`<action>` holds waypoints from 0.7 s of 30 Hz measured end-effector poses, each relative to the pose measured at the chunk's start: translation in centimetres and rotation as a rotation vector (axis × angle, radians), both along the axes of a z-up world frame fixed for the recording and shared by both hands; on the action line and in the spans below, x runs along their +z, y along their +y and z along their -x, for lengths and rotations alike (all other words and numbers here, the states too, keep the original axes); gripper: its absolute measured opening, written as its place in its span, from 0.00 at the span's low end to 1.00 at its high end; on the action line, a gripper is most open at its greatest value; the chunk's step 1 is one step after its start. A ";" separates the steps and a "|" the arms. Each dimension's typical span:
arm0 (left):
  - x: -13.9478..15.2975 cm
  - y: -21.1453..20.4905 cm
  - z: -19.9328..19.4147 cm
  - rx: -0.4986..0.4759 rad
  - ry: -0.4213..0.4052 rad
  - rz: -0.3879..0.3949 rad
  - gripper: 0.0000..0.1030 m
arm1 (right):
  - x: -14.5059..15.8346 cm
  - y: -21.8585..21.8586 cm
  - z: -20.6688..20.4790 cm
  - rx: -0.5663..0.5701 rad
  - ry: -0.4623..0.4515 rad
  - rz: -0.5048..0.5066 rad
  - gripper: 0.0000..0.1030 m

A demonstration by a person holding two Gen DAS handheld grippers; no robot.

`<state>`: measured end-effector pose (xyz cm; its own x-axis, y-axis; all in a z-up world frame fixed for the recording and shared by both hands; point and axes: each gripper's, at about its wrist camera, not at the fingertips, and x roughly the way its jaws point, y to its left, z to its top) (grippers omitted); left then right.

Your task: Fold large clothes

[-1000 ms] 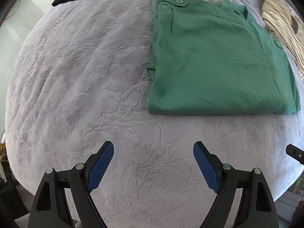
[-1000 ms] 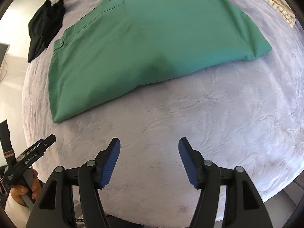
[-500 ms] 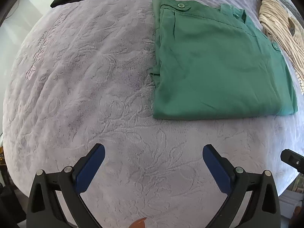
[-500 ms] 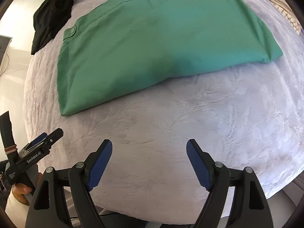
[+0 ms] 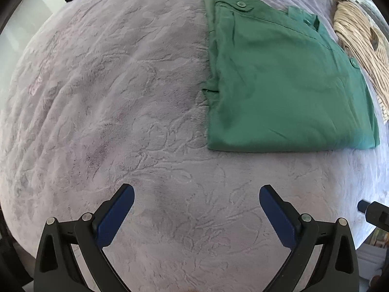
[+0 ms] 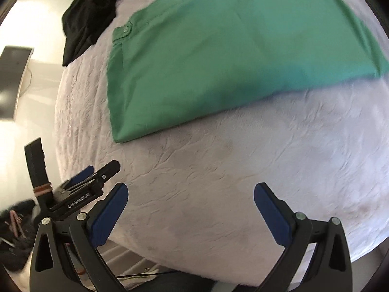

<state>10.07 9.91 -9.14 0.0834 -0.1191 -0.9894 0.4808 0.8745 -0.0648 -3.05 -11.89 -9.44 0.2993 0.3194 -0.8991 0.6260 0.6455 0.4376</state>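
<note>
A green garment [image 5: 287, 80] lies folded flat in a rectangle on the lilac bedspread [image 5: 109, 97], at the upper right of the left wrist view. It fills the upper middle of the right wrist view [image 6: 218, 56]. My left gripper [image 5: 197, 194] is open and empty, above the bedspread short of the garment's near edge. My right gripper [image 6: 190, 192] is open and empty, also short of the garment. The left gripper shows at the lower left of the right wrist view [image 6: 97, 172].
A black garment [image 6: 87, 34] lies at the bed's far left corner. A beige striped garment [image 5: 359, 48] lies to the right of the green one. The bed's near edge runs just under both grippers, with floor beyond.
Both grippers have opened wider and drawn back from the green garment. The right wrist view has swung to the left, so the garment sits further right in it.
</note>
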 end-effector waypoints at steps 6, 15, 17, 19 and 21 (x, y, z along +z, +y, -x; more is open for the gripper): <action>-1.4 2.7 -1.1 0.044 0.090 0.085 1.00 | -1.9 -0.1 0.5 -0.142 -0.028 -0.198 1.00; -0.5 4.8 -3.8 0.111 0.030 0.161 1.00 | -5.1 -0.3 -2.9 -0.214 -0.171 -0.385 1.00; -0.7 4.8 -4.7 0.110 0.024 0.184 1.00 | -6.2 -0.7 -4.1 -0.235 -0.212 -0.425 1.00; -0.7 4.5 -5.2 0.106 0.016 0.207 1.00 | -7.2 -1.1 -5.0 -0.251 -0.250 -0.451 1.00; -0.8 4.1 -5.6 0.100 0.018 0.237 1.00 | -8.4 -1.4 -5.9 -0.264 -0.278 -0.480 1.00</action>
<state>15.63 14.04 -9.93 0.0895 -0.3397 -0.9363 0.3898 0.8770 -0.2809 2.85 -13.32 -17.88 0.6258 0.5527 -0.5503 0.5587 0.1746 0.8108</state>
